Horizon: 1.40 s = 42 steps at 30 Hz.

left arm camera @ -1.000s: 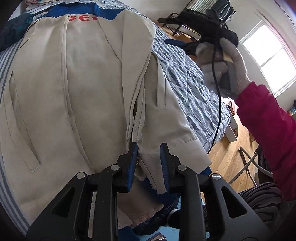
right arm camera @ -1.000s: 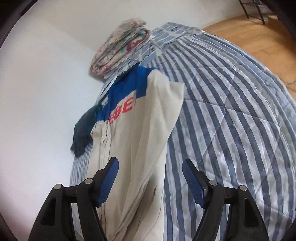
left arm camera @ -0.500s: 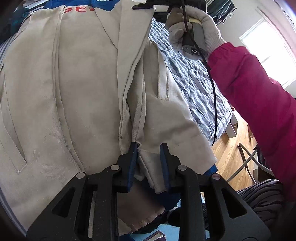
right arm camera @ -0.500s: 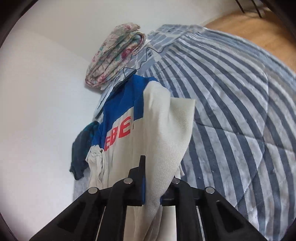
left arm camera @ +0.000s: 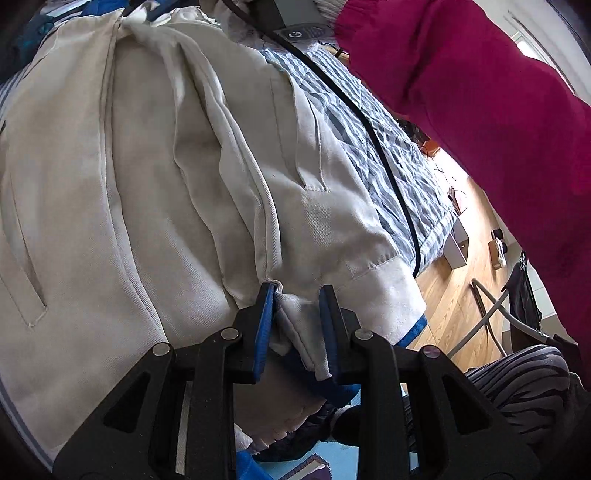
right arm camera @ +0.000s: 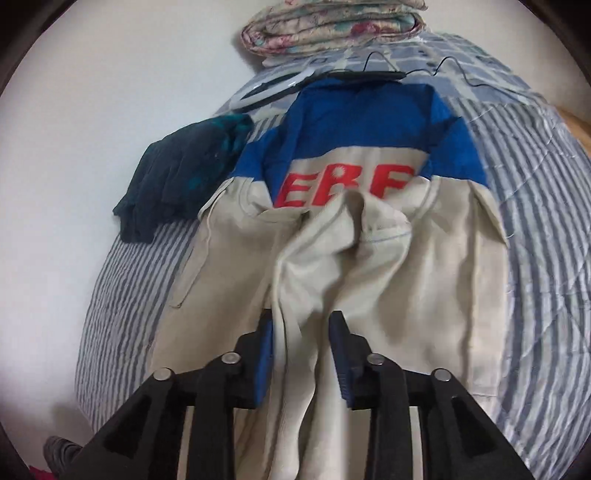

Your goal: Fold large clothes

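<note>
The jacket (right arm camera: 369, 266) is lying back-up on the striped bed (right arm camera: 546, 236), blue yoke and red letters up at twelve o'clock in the right wrist view, cream body running down toward six. The right gripper (right arm camera: 301, 350) is gripping a gathered rope of cream cloth, probably a sleeve (right arm camera: 306, 280), its blue pads pressing either side of the bunch, so the jaws are clamped on it and not fully together. Over in the left wrist view, the left gripper (left arm camera: 295, 317) is pinching the hem edge near the cuffed corner (left arm camera: 373, 280), jaws likewise closed on folded fabric with a gap left by the cloth's thickness. The person's red-sleeved arm (left arm camera: 480, 110) is crossing at one to three o'clock there, with a black cable (left arm camera: 384, 155) trailing over the bedding. Judging by this, the sleeve-in step is under way: the side of the jacket is being carried across the back toward the middle line. The next move, I'd say, is calling for both hands travelling together, keeping the cloth taut, laying the sleeve flat along the back without the bunching at centre, then letting go cleanly. The risk is a twisted ridge being trapped under the fold. A dark garment (right arm camera: 184, 166) is sitting at ten o'clock and a folded floral quilt (right arm camera: 332, 26) at twelve, both apart from the fold area.
</note>
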Each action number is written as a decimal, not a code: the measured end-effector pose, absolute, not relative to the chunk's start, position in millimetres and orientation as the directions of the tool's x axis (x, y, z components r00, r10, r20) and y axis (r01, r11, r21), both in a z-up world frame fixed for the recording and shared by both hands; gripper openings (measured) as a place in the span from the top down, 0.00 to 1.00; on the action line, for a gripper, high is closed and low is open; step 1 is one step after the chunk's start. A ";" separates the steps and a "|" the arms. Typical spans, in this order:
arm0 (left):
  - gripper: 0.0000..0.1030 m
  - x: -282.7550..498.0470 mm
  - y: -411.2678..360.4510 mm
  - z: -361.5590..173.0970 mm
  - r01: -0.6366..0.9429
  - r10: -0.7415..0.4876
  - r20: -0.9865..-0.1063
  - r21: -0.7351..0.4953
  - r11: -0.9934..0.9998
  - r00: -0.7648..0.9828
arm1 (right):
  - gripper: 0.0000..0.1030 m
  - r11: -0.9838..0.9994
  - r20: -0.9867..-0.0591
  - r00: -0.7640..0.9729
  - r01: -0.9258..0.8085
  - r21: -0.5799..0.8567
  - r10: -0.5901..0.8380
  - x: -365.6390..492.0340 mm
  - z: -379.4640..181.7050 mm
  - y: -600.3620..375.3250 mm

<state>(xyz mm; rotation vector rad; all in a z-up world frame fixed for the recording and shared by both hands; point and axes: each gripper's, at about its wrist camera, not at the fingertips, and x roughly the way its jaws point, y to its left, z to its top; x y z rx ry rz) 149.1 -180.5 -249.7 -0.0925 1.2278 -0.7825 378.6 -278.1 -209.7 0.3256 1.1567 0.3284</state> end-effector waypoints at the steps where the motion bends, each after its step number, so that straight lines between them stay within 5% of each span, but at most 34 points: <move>1: 0.77 150.2 -177.7 -250.0 0.485 -0.583 -0.805 -0.467 0.740 0.115 | 0.68 0.888 -0.808 0.376 -0.117 0.445 0.454 375.1 -203.6 -275.8; 5: 0.77 150.8 -172.9 -250.0 0.488 -0.588 -0.801 -0.471 0.735 0.114 | 0.68 0.864 -0.738 0.459 -0.168 0.475 0.495 362.9 -164.3 -296.2; 17: 0.77 152.1 -169.4 -249.1 0.499 -0.588 -0.801 -0.465 0.731 0.114 | 0.72 0.981 -0.923 0.333 -0.094 0.169 0.191 420.4 -216.7 -277.7; 18: 0.77 151.3 -170.5 -249.1 0.500 -0.587 -0.801 -0.465 0.731 0.113 | 0.80 0.986 -0.935 0.315 -0.101 0.135 0.160 424.6 -225.3 -272.4; 19: 0.77 150.6 -171.2 -248.8 0.501 -0.587 -0.801 -0.465 0.730 0.114 | 1.00 0.989 -0.946 0.298 -0.104 0.103 0.130 427.6 -232.6 -269.0; 20: 0.77 149.8 -171.7 -248.8 0.502 -0.588 -0.801 -0.464 0.730 0.114 | 1.00 0.992 -0.952 0.288 -0.101 0.076 0.102 428.2 -235.5 -268.4; 30: 0.77 145.3 -169.0 -249.1 0.516 -0.595 -0.797 -0.467 0.718 0.107 | 1.00 0.942 -0.820 0.487 -0.013 0.337 0.300 442.3 -164.0 -297.4; 34: 0.77 144.9 -162.0 -248.7 0.509 -0.604 -0.791 -0.480 0.714 0.101 | 1.00 0.974 -0.873 0.430 -0.090 0.210 0.228 444.9 -178.4 -263.0; 35: 0.77 145.2 -160.0 -248.9 0.507 -0.606 -0.789 -0.484 0.714 0.100 | 0.98 0.978 -0.888 0.410 -0.094 0.186 0.208 440.0 -181.7 -258.1; 37: 0.77 144.8 -156.4 -248.3 0.499 -0.612 -0.784 -0.492 0.713 0.101 | 0.64 0.991 -0.907 0.402 -0.089 0.100 0.127 427.7 -183.4 -257.9; 42: 0.77 142.2 -156.2 -245.7 0.503 -0.615 -0.783 -0.493 0.710 0.100 | 0.63 0.997 -0.951 0.307 -0.075 0.025 0.047 406.7 -210.2 -273.2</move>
